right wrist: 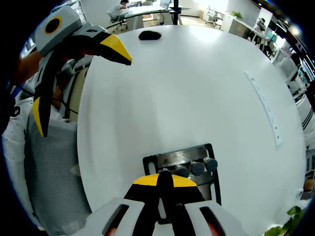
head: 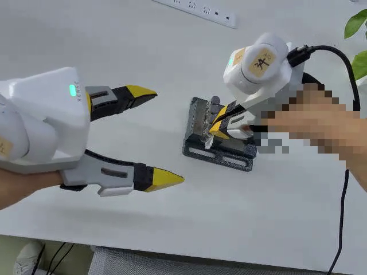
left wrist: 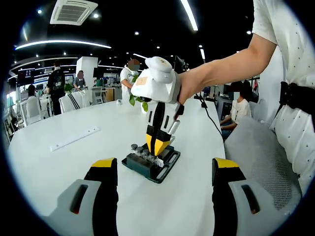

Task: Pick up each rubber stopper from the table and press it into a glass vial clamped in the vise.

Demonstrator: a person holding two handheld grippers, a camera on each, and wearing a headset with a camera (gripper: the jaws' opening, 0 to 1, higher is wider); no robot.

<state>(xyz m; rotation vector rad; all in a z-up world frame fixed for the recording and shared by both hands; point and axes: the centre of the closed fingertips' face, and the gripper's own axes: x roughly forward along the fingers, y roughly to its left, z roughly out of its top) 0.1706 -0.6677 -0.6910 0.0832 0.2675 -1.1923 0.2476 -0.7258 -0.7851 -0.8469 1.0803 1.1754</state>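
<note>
Vise [head: 198, 150] on table [head: 143, 217] — power strip [head: 198, 8] behind

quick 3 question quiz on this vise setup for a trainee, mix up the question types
1. True or false: the left gripper is open, holding nothing.
2. The right gripper has its shut tips at: A the vise, B a bowl, C a drawer.
3. Fill in: the vise sits on a ___ table.

Key: 1 true; 2 A; 3 white.
</note>
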